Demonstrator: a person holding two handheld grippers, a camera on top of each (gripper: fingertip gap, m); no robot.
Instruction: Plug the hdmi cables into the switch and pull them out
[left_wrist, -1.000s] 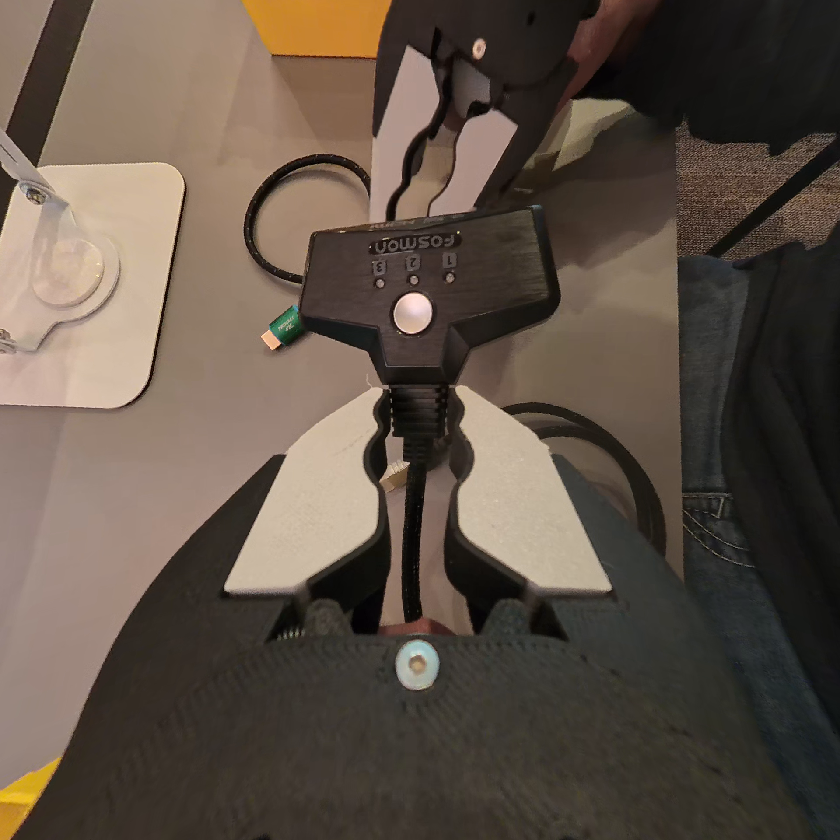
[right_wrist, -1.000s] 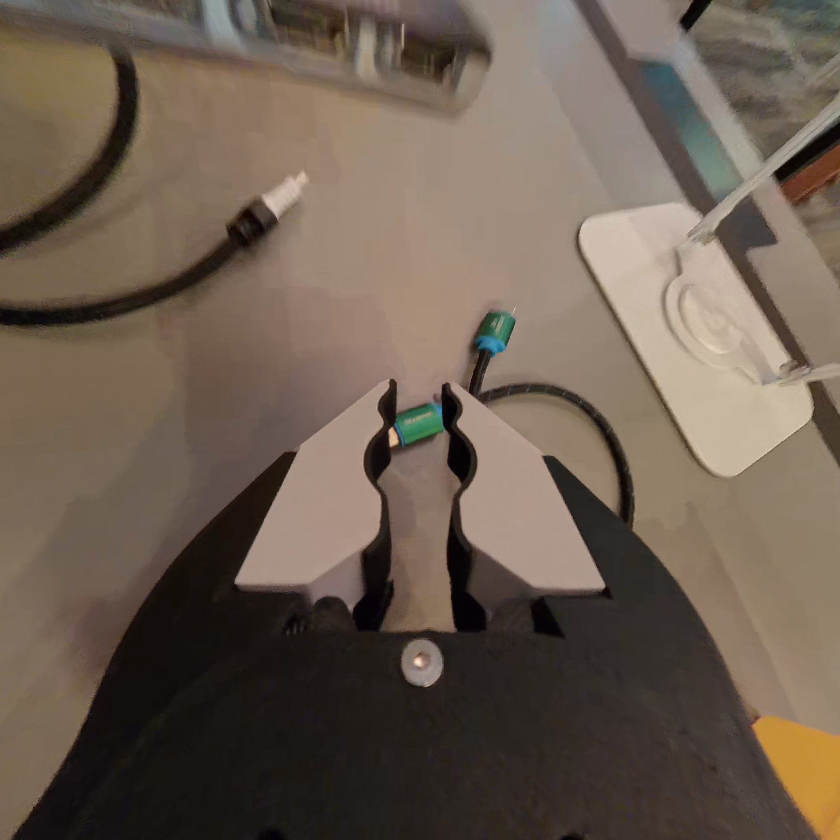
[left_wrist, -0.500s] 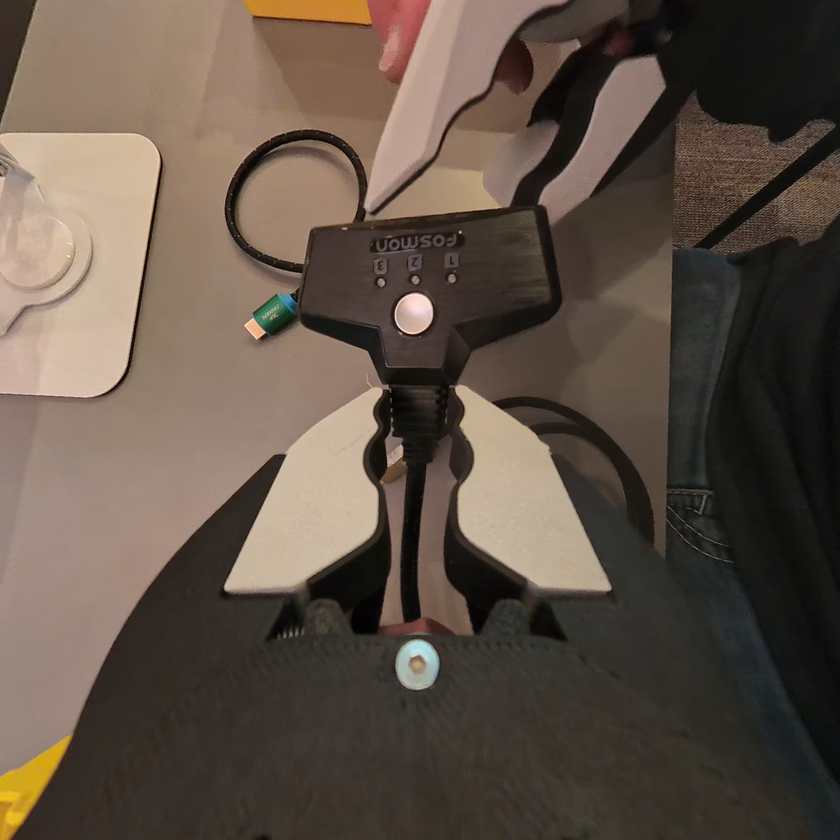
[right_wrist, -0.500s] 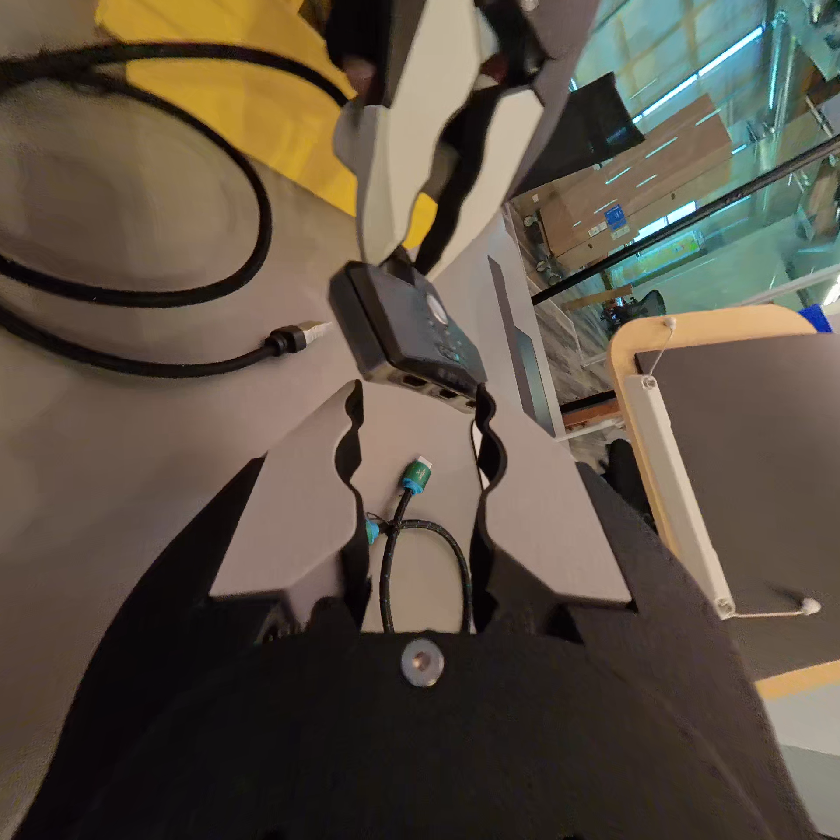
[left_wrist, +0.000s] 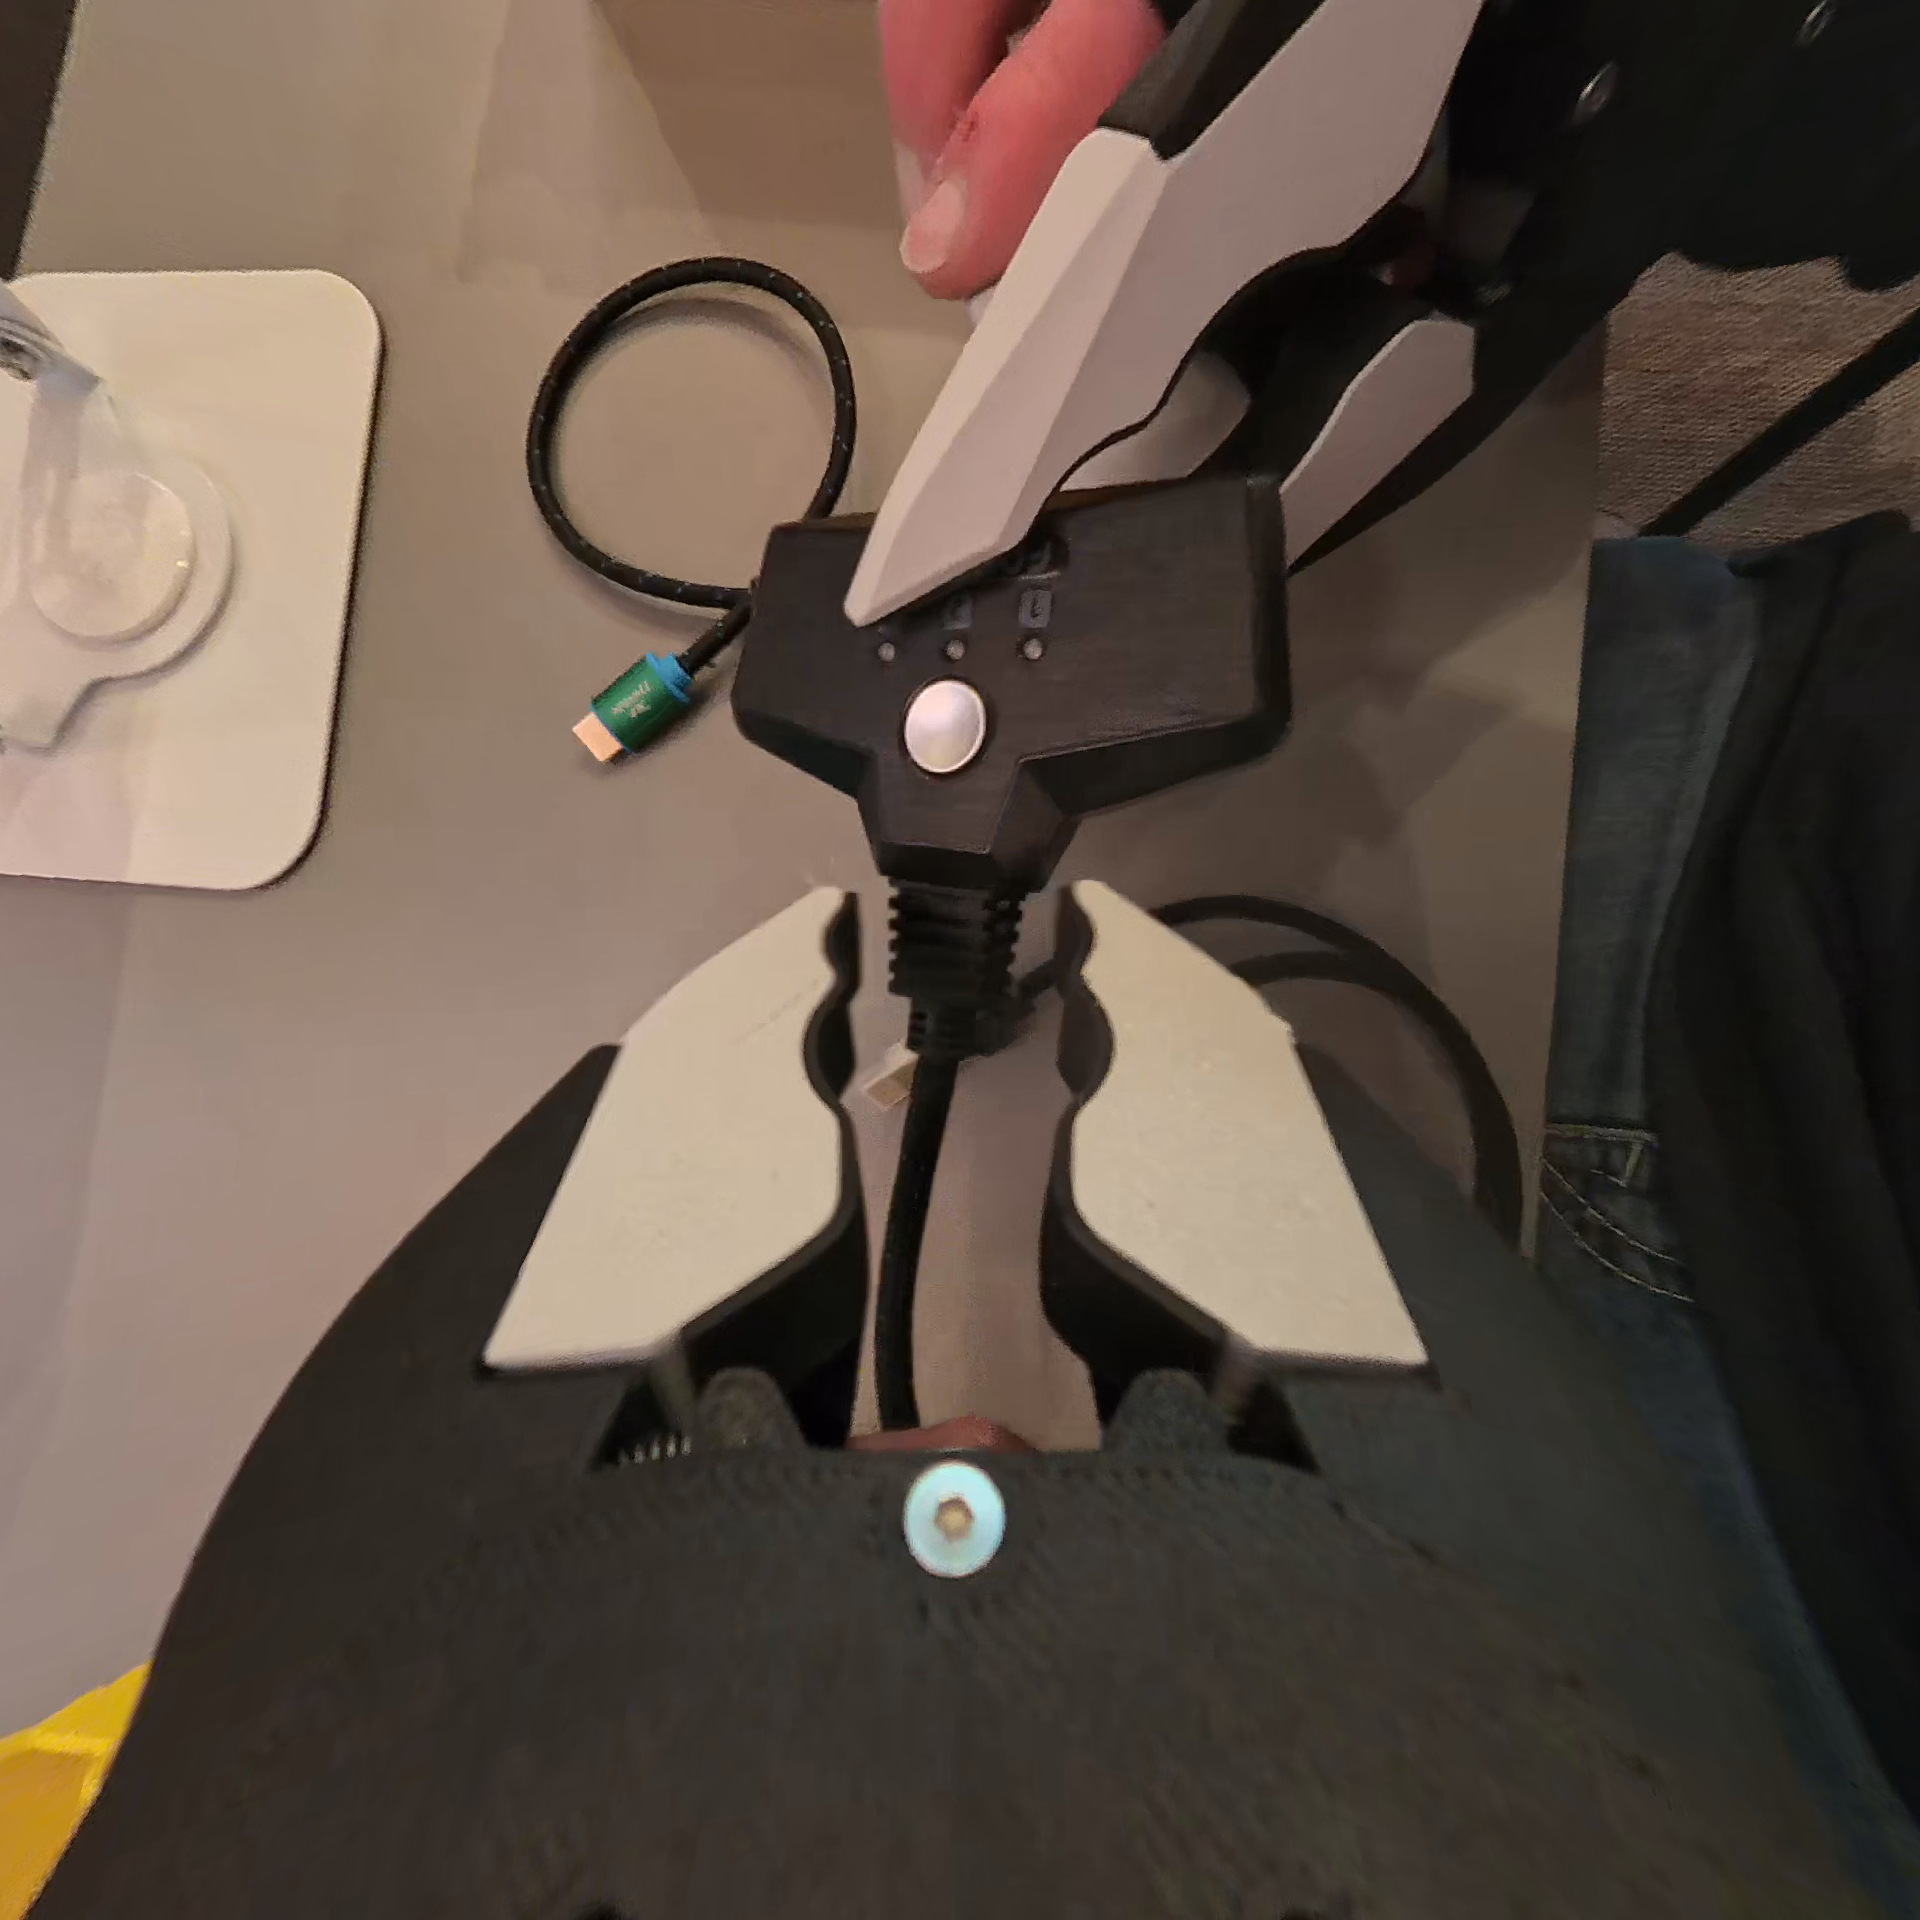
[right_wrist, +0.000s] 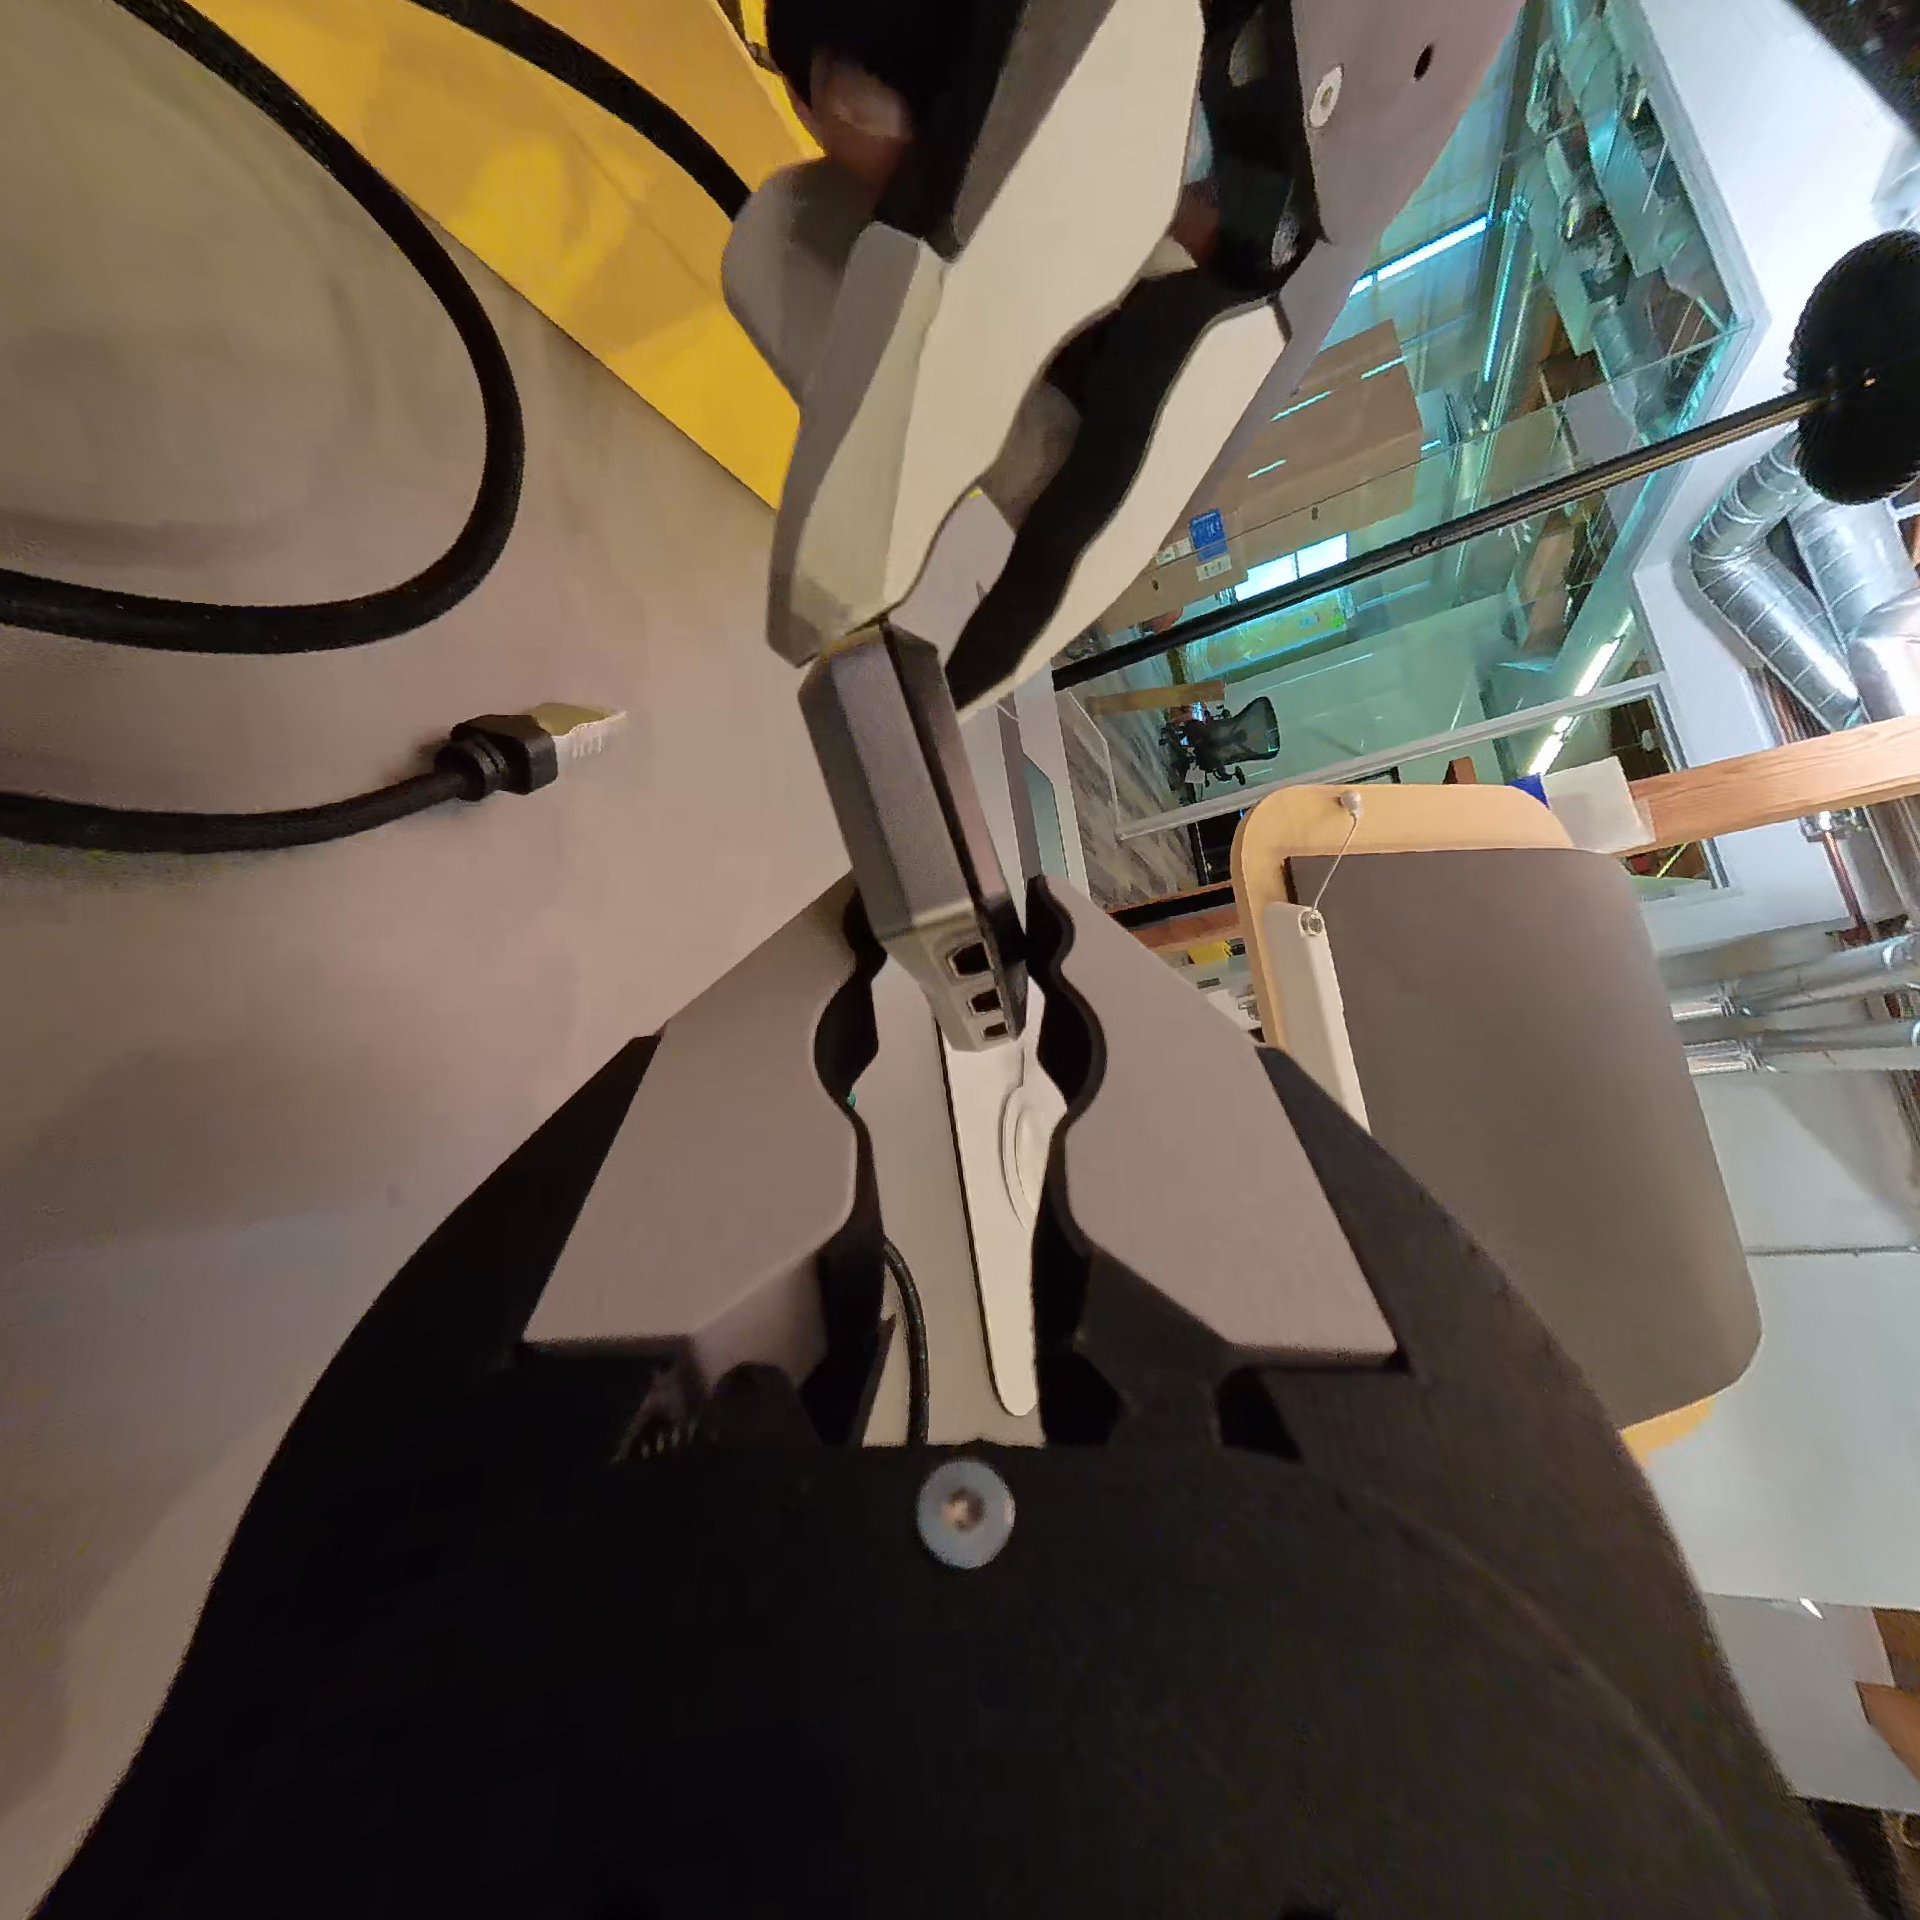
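Observation:
The black HDMI switch (left_wrist: 1091, 707) with a round silver button hangs above the grey table. My right gripper (right_wrist: 951, 914) is shut on its port edge; the switch (right_wrist: 914, 810) shows edge-on between the fingertips with three empty ports. In the left wrist view one right finger (left_wrist: 1039, 364) lies across the switch's top. My left gripper (left_wrist: 961, 899) is open around the ribbed strain relief of the switch's cable, with a gap on each side. A green HDMI plug (left_wrist: 634, 712) on a braided cable (left_wrist: 686, 436) lies free on the table, left of the switch.
A black cable with a silver plug (right_wrist: 540, 748) lies on the table. A white base plate with a clear stand (left_wrist: 177, 571) is at the left. A person's jeans (left_wrist: 1662, 935) are at the table's right edge. A yellow object (right_wrist: 582, 208) and a chair (right_wrist: 1507, 1091) are nearby. The grippers' ends are close to 4 cm from one another. The green HDMI plug (left_wrist: 634, 712) is about 15 cm from both grippers' fingertips.
My right gripper swung up from the green plug on the table and closed on the switch's port edge. My left gripper opened off the strain relief.

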